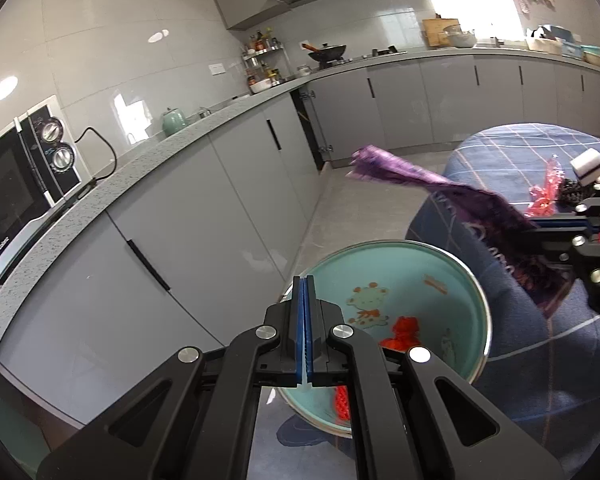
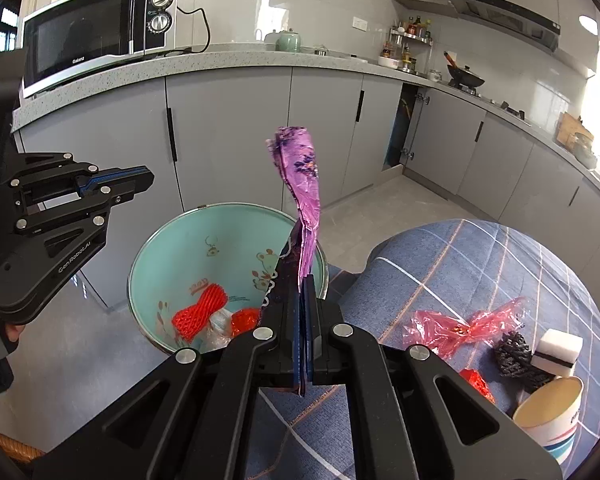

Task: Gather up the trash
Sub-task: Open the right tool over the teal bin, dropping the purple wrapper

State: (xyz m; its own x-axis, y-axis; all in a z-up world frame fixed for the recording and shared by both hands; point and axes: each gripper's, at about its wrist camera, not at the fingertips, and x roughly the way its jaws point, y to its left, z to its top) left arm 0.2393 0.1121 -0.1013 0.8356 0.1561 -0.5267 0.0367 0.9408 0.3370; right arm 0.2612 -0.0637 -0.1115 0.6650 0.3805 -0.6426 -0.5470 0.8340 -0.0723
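My right gripper (image 2: 306, 280) is shut on a long purple foil wrapper (image 2: 300, 176), which sticks up and forward past the rim of the teal waste bin (image 2: 220, 232). From the left wrist view the wrapper (image 1: 420, 180) stretches leftward out of the right gripper (image 1: 540, 224), above the bin (image 1: 400, 272). A red foam net (image 2: 198, 312) and other scraps lie inside the bin. My left gripper (image 1: 304, 280) is shut with nothing between its pads, hovering over the bin's rim; in the right wrist view the left gripper (image 2: 140, 178) is left of the bin.
A table with a blue plaid cloth (image 2: 480, 264) stands right of the bin and carries pink plastic wrap (image 2: 460, 326), a black scrubber (image 2: 512, 354), a white sponge (image 2: 560, 348), a paper cup (image 2: 552, 412) and a small red wrapper (image 2: 476, 384). Grey cabinets and a microwave (image 2: 92, 32) line the back.
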